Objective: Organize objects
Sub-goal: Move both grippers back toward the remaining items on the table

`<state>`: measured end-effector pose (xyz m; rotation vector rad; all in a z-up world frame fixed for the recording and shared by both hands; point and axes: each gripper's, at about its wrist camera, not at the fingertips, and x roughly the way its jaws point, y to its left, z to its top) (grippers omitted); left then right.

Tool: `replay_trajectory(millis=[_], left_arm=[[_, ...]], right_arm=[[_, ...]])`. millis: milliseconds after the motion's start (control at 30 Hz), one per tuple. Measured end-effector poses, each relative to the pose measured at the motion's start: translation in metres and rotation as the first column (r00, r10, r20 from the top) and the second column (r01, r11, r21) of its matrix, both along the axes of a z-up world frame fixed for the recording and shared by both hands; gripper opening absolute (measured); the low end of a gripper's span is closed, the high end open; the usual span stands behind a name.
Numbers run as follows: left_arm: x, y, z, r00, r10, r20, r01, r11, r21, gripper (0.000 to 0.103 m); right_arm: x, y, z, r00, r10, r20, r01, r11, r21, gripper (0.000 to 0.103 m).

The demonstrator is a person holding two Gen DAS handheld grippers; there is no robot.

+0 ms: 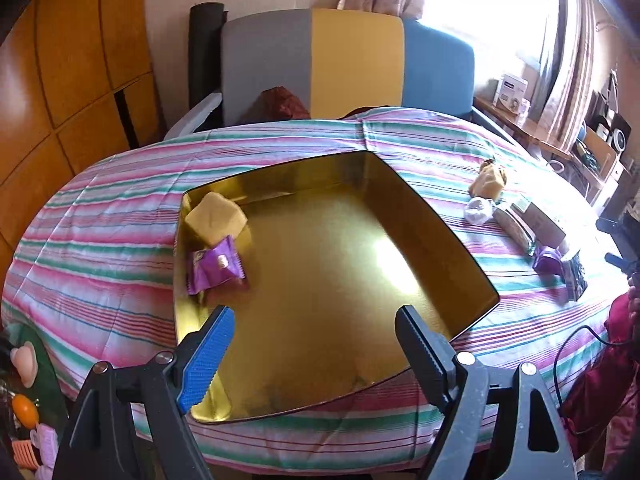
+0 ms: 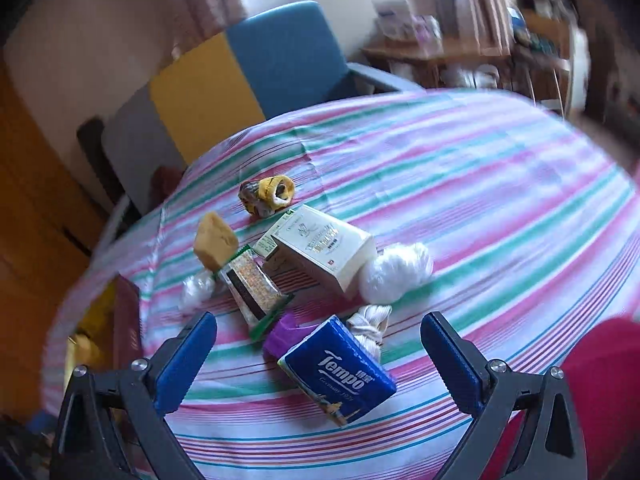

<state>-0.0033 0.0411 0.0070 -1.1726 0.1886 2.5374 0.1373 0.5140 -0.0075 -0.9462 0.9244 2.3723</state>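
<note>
On the striped tablecloth (image 1: 120, 216), a gold tin (image 1: 320, 248) keeps most of its floor free beneath the empty, wide-spread left gripper (image 1: 316, 320), a yellow block (image 1: 214, 218) and purple packet (image 1: 216, 266) against its far-left wall, while the right gripper (image 2: 320, 330), unclenched, hangs over a Tempo tissue pack (image 2: 338, 372) in the loose pile.

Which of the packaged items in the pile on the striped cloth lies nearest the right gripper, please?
The blue Tempo tissue pack, lying just ahead of the open right gripper; the cream box and the green-edged snack packet lie farther off.
</note>
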Motion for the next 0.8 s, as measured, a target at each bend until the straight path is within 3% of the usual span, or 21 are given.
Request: replay_trajectory(millis=[100, 467, 667, 800], left_arm=[[0.000, 0.009, 0.000, 1.000, -0.020, 0.002, 0.020, 1.000, 0.001, 0.084], [-0.008, 0.051, 0.001, 0.990, -0.118, 0.075, 0.114, 0.992, 0.062, 0.083], [-0.001, 0.091, -0.001, 0.962, -0.248, 0.118, 0.240, 0.968, 0.078, 0.083], [-0.002, 0.125, -0.001, 0.927, -0.342, 0.155, 0.323, 0.937, 0.134, 0.082]], right_arm=[[0.011, 0.008, 0.000, 0.996, -0.055, -0.064, 0.053, 0.998, -0.042, 0.103], [0.010, 0.006, -0.001, 0.995, -0.062, -0.078, 0.060, 0.998, -0.031, 0.103], [0.015, 0.009, -0.002, 0.992, -0.083, -0.099, 0.079, 0.996, -0.042, 0.103], [0.018, 0.011, -0.002, 0.988, -0.095, -0.119, 0.090, 0.995, -0.049, 0.103]])
